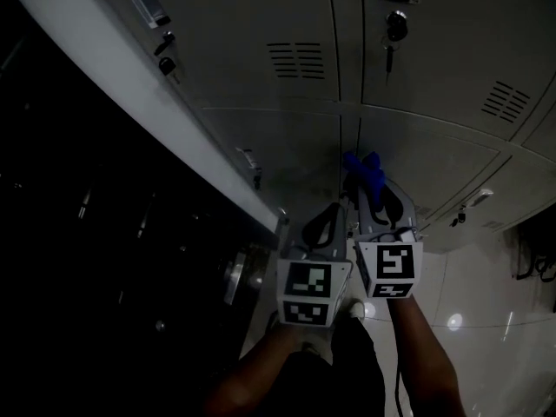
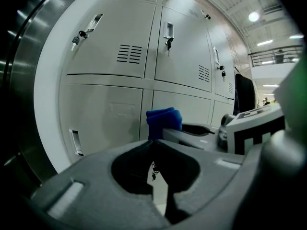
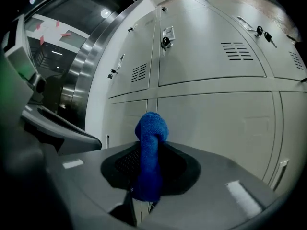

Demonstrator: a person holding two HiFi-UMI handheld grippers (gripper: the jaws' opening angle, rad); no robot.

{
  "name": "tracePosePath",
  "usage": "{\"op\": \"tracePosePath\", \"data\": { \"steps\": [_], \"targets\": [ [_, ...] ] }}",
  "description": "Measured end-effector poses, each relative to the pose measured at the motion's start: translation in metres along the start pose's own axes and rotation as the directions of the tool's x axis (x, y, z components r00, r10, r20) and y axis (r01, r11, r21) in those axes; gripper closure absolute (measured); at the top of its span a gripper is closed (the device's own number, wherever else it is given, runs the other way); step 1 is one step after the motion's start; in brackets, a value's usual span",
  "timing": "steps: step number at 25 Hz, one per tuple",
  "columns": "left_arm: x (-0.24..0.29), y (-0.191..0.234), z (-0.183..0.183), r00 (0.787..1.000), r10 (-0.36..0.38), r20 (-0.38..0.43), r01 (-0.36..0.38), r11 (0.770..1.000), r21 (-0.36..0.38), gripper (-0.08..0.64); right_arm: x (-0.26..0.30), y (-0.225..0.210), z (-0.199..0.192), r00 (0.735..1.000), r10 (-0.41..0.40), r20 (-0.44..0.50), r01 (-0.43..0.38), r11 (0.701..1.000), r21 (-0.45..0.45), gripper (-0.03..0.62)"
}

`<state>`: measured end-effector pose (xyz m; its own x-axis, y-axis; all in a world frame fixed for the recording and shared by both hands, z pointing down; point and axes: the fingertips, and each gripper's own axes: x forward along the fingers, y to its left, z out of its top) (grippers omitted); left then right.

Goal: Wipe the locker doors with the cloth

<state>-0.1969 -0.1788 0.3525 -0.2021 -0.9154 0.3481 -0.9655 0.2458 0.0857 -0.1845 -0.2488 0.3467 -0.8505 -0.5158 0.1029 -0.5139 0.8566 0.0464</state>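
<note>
Grey metal locker doors fill the head view, and both grippers point at the lower row. My right gripper is shut on a blue cloth, whose rolled end sticks out past the fingertips close to a lower door. In the right gripper view the cloth stands clamped between the jaws of that gripper, before the doors. My left gripper sits just left of it. Its jaws meet at the tips with nothing between them. The cloth shows just beyond, in front of the doors.
Keys hang in the upper door locks. A white frame edge and a dark steel panel border the lockers on the left. Glossy floor tiles lie below right, with a dark hanging item at the far right.
</note>
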Motion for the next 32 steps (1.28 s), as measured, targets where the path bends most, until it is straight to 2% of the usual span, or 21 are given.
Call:
{"op": "tracePosePath", "data": {
  "steps": [6, 9, 17, 24, 32],
  "targets": [
    [0.0, 0.01, -0.009, 1.0, 0.011, 0.004, -0.011, 1.0, -0.008, 0.557, 0.01, 0.005, -0.01, 1.0, 0.005, -0.008, -0.005, 1.0, -0.006, 0.508],
    [0.007, 0.003, -0.009, 1.0, -0.007, 0.006, 0.007, 1.0, -0.008, 0.557, 0.004, -0.005, -0.011, 1.0, -0.012, -0.005, 0.012, 1.0, -0.01, 0.509],
    [0.03, -0.043, -0.013, 0.996, -0.094, 0.006, 0.093, 0.995, 0.016, 0.557, -0.031, -0.067, -0.022, 0.992, -0.126, -0.01, 0.126, 0.992, -0.022, 0.509],
    [0.046, -0.089, -0.021, 0.984, -0.178, -0.012, 0.178, 0.984, 0.032, 0.557, -0.072, -0.131, -0.037, 0.968, -0.25, -0.029, 0.249, 0.968, -0.026, 0.508],
    [0.054, -0.117, -0.028, 0.975, -0.219, -0.025, 0.22, 0.973, 0.062, 0.557, -0.102, -0.175, -0.047, 0.941, -0.335, -0.045, 0.334, 0.942, -0.026, 0.509]
  ]
}}
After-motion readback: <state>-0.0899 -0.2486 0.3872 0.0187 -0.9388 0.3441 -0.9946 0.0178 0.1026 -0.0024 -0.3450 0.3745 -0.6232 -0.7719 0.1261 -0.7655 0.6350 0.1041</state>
